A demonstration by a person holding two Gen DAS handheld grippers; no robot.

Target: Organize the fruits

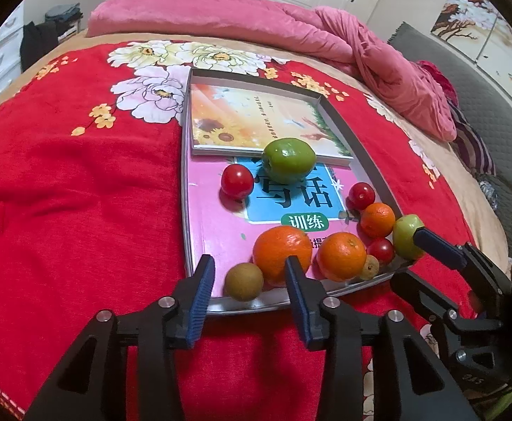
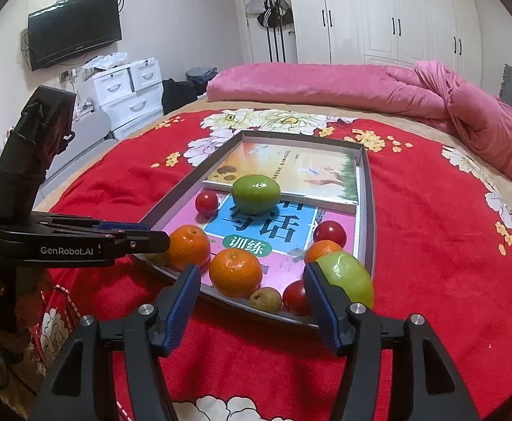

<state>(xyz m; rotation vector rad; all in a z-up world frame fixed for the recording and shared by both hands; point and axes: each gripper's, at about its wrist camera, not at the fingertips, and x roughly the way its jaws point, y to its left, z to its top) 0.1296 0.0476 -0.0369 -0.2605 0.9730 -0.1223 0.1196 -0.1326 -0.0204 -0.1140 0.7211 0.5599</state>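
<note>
A shallow grey tray (image 1: 358, 147) lies on the red bedspread with two books inside. On it sit a large green fruit (image 1: 288, 160), tomatoes (image 1: 237, 181), several oranges (image 1: 282, 249), a brown fruit (image 1: 244, 281) and a second green fruit (image 1: 407, 242) at the near right corner. My left gripper (image 1: 250, 277) is open at the tray's near edge, around the brown fruit and beside the big orange. My right gripper (image 2: 252, 289) is open and empty at the near edge; its right finger (image 2: 321, 301) stands just in front of the corner green fruit (image 2: 348, 277). It faces an orange (image 2: 235, 272).
The tray (image 2: 367, 210) rests on a red flowered blanket (image 1: 63, 193). A pink quilt (image 1: 291, 31) is heaped at the far side. White drawers (image 2: 129, 94) and a wall television (image 2: 75, 31) stand to the left. White wardrobes (image 2: 396, 14) line the back wall.
</note>
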